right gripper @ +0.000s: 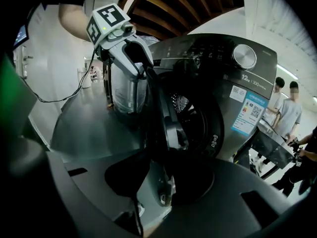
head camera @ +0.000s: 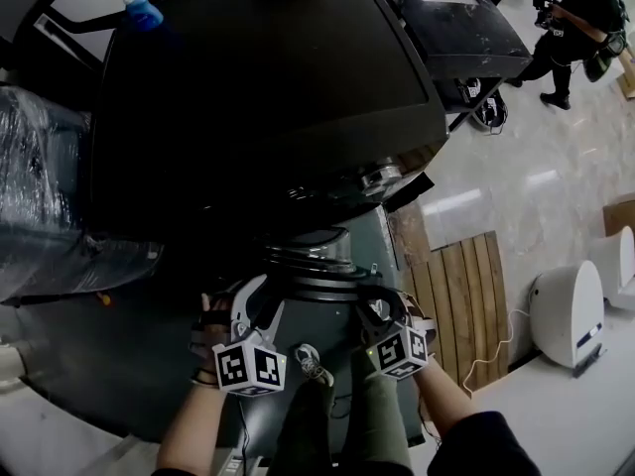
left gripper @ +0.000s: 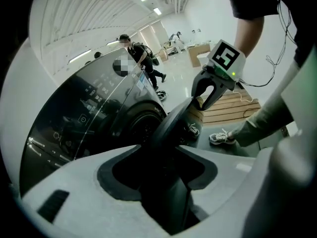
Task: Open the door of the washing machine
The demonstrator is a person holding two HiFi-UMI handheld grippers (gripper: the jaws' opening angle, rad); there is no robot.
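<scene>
— Charcoal washing machine (head camera: 258,87), head view: where does the door (head camera: 319,288) stand?
— Swung out at 6 o'clock, seen edge-on. Left claw (head camera: 253,300) at 7, right claw (head camera: 385,303) at 5, both at its edge.
— Left gripper view?
— Claw stands wide. The door's rim runs between its jaws, no squeeze visible. Right claw sits at 1 o'clock on the far edge.
— Right gripper view?
— Claw closed on the door's inner frame. Drum opening (right gripper: 193,110) at 3 o'clock.
— Risk?
— Only one firm grip, as I judge it. The rim may slide out and the door swing back. Pulling too far would strain it. Shoe (left gripper: 223,138) lies near the swing.
</scene>
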